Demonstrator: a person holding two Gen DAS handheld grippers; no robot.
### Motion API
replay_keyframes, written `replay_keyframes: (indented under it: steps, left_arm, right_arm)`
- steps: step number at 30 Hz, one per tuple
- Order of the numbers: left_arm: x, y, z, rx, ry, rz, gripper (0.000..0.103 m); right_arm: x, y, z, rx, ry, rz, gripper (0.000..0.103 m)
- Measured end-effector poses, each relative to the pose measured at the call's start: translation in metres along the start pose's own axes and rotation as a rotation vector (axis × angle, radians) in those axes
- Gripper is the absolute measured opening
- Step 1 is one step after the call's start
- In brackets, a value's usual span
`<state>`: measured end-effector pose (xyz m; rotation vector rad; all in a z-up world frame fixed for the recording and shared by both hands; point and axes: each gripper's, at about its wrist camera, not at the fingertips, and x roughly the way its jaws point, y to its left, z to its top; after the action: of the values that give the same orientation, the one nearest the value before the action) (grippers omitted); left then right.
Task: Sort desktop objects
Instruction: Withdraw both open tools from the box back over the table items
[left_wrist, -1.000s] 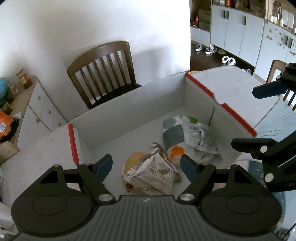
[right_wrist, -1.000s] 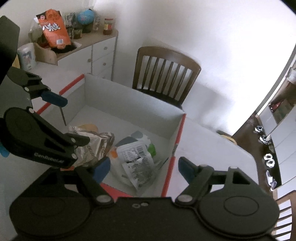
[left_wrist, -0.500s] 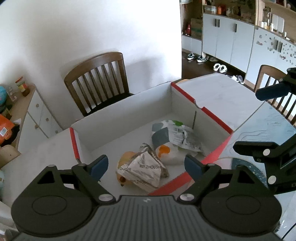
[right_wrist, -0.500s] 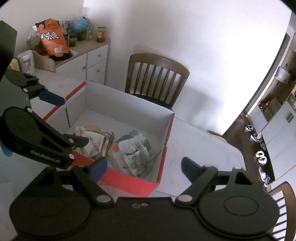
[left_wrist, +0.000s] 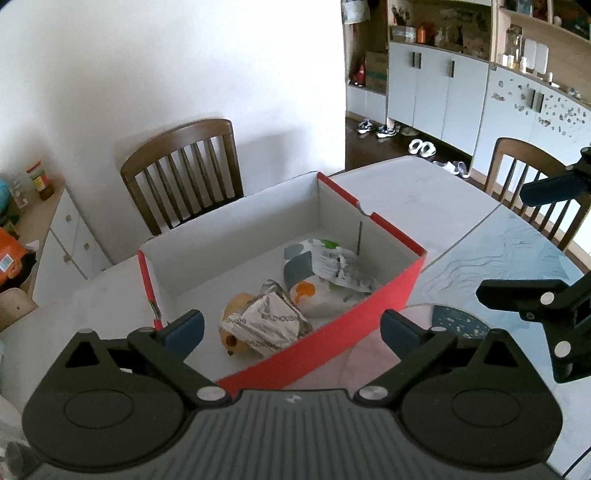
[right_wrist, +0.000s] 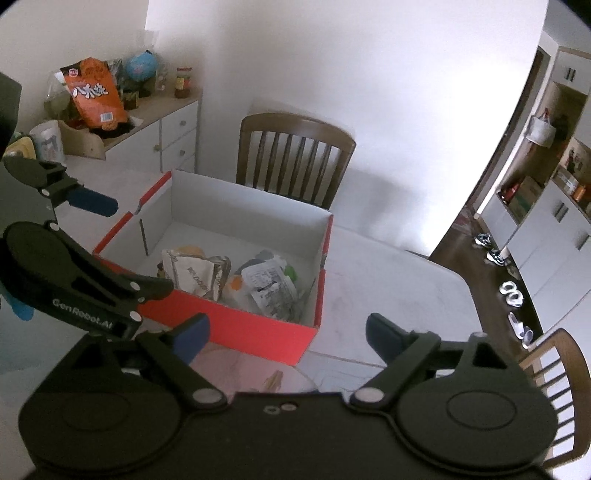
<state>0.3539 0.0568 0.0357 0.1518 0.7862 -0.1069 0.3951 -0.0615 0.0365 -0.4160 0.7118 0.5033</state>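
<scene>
Left gripper (left_wrist: 291, 326): drew back and up from the red-and-white cardboard box (left_wrist: 384, 291), jaws opening wider, nothing between them.
Right gripper (right_wrist: 288, 332): likewise withdrew, jaws widening, empty.

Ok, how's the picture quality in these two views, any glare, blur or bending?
Left wrist view: sharp, evenly lit, printing on the silver wrapper readable, table edge bowed by the fisheye. Right wrist view: dimmer and softer, wall washed out, doorway curved, dark corners.
</scene>
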Motion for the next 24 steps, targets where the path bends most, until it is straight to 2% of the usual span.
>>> replay_keyframes:
  steps: [11, 24]
  left_arm:
    - [-0.027, -0.010, -0.023, -0.009, -0.024, -0.031, 0.103]
    - [-0.060, -0.020, -0.046, 0.025, -0.063, -0.065, 0.103]
  right_arm:
    - [-0.033, 0.014, -0.019, 0.038, -0.008, -0.022, 0.092]
    - [-0.062, 0.025, -0.043, 0.092, -0.014, -0.051, 0.092]
